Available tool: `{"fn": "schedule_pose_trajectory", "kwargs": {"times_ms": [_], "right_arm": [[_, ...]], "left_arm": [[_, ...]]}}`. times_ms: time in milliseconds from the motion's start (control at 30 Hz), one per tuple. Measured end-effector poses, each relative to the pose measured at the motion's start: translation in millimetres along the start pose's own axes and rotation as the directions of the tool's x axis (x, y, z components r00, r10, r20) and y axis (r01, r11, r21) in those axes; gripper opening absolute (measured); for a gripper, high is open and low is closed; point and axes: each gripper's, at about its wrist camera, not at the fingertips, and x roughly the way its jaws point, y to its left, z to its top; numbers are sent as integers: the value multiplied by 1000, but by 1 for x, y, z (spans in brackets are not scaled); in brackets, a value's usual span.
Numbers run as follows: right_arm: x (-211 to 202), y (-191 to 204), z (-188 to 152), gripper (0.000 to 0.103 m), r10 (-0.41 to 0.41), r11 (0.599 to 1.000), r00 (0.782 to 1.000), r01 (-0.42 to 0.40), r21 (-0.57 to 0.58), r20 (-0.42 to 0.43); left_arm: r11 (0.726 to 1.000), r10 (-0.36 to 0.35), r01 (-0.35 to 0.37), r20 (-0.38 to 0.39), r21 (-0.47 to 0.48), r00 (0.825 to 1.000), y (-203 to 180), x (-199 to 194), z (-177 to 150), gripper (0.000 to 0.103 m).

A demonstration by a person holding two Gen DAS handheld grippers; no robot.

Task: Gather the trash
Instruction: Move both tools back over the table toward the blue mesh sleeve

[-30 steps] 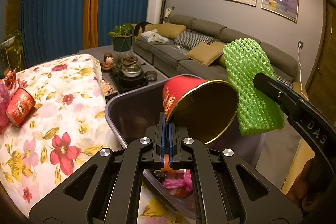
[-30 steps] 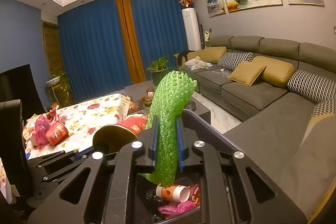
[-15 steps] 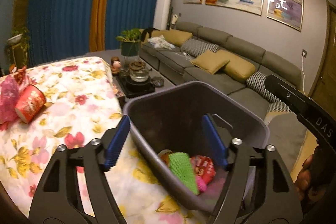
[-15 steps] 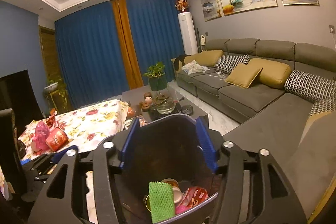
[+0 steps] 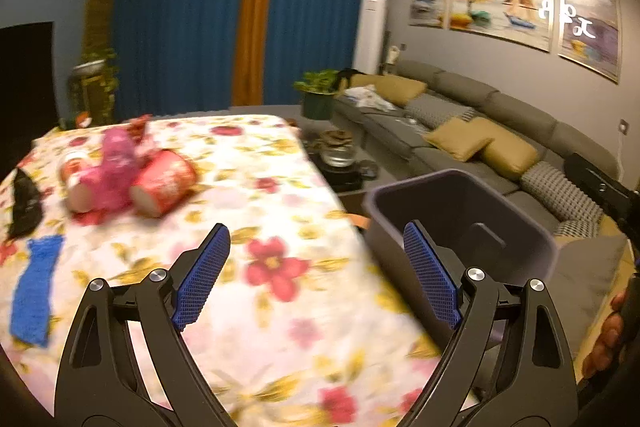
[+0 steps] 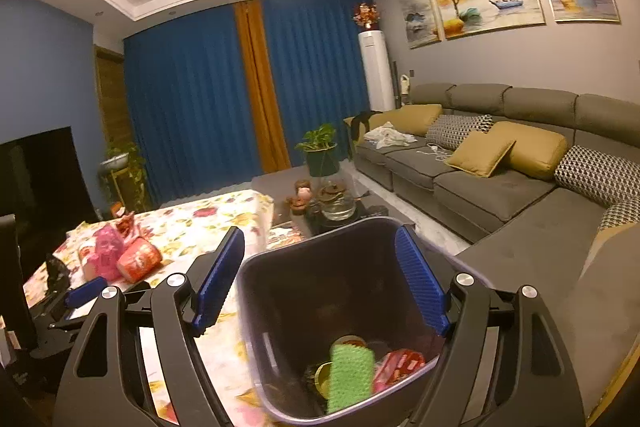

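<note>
A dark purple-grey bin [image 6: 352,267] stands at the right edge of the flowered table [image 5: 256,195]. Inside it lie a green foam net [image 6: 350,375], a red cup [image 6: 398,365] and a gold-rimmed cup. My right gripper [image 6: 320,279] hangs over the bin, its jaws opening with nothing between them. My left gripper [image 5: 316,275] is over the tablecloth left of the bin [image 5: 460,219], jaws opening and empty. On the far left of the table lie a red paper cup [image 5: 164,183], a pink foam net [image 5: 116,171], a black scrap [image 5: 26,203] and a blue strip [image 5: 34,287].
A low tea table with a glass teapot [image 6: 338,203] and a potted plant [image 6: 322,155] stands beyond the bin. A grey sofa with cushions [image 6: 500,155] runs along the right wall. A hand [image 5: 608,335] shows at the right edge of the left wrist view.
Both grippers opened and let the red cup and green net fall into the bin. The left gripper then swung left over the tablecloth; the right drew back a little.
</note>
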Motion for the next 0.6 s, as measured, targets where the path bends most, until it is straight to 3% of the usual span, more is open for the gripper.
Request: {"fn": "schedule_pose_trajectory", "kwargs": {"times_ms": [333,600], "right_arm": [[4,68,-5,76,121,991,992,-123,-58,-37],[15,138,-15,81,231,966,971,-237,-102,-68]], "left_arm": [[978,193,-192,7,-76,981,93,-37,-9,87],[930,337,-336,-16,-149,941,171,-69,-20,87]]}}
